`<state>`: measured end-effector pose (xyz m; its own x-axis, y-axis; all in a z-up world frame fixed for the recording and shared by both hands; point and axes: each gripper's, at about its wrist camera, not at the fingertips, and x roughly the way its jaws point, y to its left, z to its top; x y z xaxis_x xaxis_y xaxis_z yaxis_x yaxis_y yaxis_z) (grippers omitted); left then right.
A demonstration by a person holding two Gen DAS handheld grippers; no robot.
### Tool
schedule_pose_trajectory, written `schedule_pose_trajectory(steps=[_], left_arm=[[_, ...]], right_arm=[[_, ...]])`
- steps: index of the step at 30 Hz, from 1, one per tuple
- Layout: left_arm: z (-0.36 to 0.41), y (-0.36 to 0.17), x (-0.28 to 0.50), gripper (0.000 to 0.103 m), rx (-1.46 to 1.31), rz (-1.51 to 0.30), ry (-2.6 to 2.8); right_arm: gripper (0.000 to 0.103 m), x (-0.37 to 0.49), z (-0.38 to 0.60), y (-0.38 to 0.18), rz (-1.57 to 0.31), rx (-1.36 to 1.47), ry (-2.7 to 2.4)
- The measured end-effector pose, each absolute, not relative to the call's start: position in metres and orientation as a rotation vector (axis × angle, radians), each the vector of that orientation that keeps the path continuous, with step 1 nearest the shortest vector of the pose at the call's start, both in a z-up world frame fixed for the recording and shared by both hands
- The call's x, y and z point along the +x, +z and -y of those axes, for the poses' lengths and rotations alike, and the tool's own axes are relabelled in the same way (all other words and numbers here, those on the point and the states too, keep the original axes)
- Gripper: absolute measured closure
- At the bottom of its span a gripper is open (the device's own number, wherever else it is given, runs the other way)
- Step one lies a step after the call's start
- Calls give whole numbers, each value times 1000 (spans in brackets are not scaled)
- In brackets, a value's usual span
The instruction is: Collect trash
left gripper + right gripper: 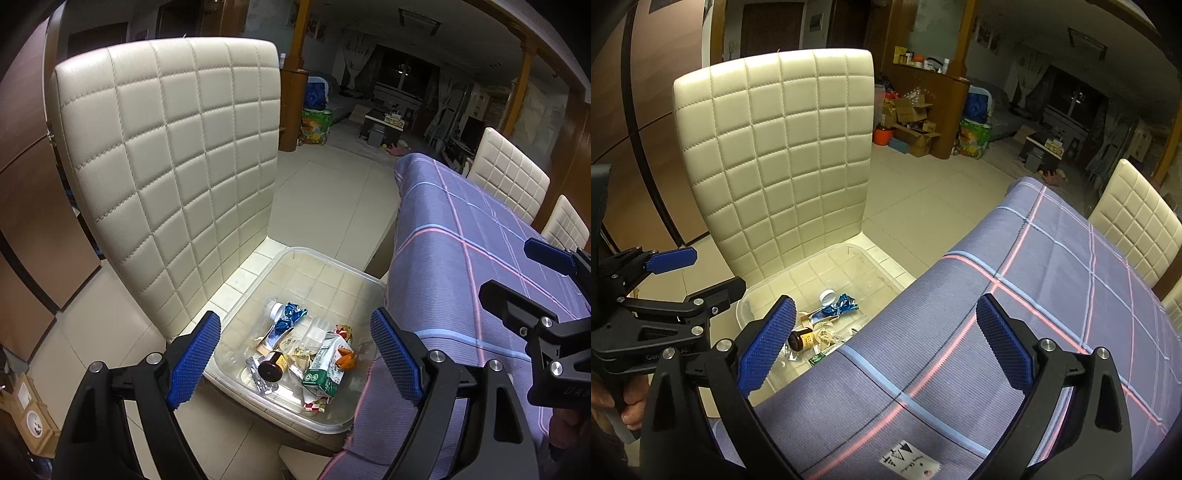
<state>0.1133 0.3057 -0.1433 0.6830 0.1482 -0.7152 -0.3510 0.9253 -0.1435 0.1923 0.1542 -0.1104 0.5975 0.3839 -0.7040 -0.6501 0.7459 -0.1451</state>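
Blue-padded, the left gripper (291,354) stands with its fingers wide apart and nothing between them, above a clear plastic bin (364,280) on the seat of a cream quilted chair (170,162). Trash lies in the bin: a green carton (323,374), a small brown jar (272,365), a blue wrapper (291,314). Beside it, the right gripper (886,345), likewise spread and empty, hangs over the purple plaid tablecloth (1052,295).
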Motion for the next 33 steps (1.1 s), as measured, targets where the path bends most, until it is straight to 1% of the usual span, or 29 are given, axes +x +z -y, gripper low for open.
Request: schedule_pose_trajectory(steps=[11, 17, 20, 22, 26, 29, 33], left_arm=[[-278, -116, 97, 22, -259, -706, 268], [-248, -93, 83, 22, -261, -641, 270], [-231, -82, 81, 22, -259, -657, 268], [-216, -72, 77, 22, -252, -660, 234], [-182, -45, 60, 22, -223, -601, 162], [-161, -29, 48, 22, -207, -559, 131], [-135, -11, 36, 22, -176, -520, 105]], right_arm=[[4, 177, -125, -92, -700, -381, 581], [4, 163, -87, -74, -705, -320, 511], [4, 154, -65, -62, -696, -271, 470], [4, 145, -46, -50, -680, -241, 408], [4, 129, -15, -27, -644, -208, 313], [4, 109, 10, -9, -584, -169, 270], [4, 89, 34, 4, -542, -150, 224]])
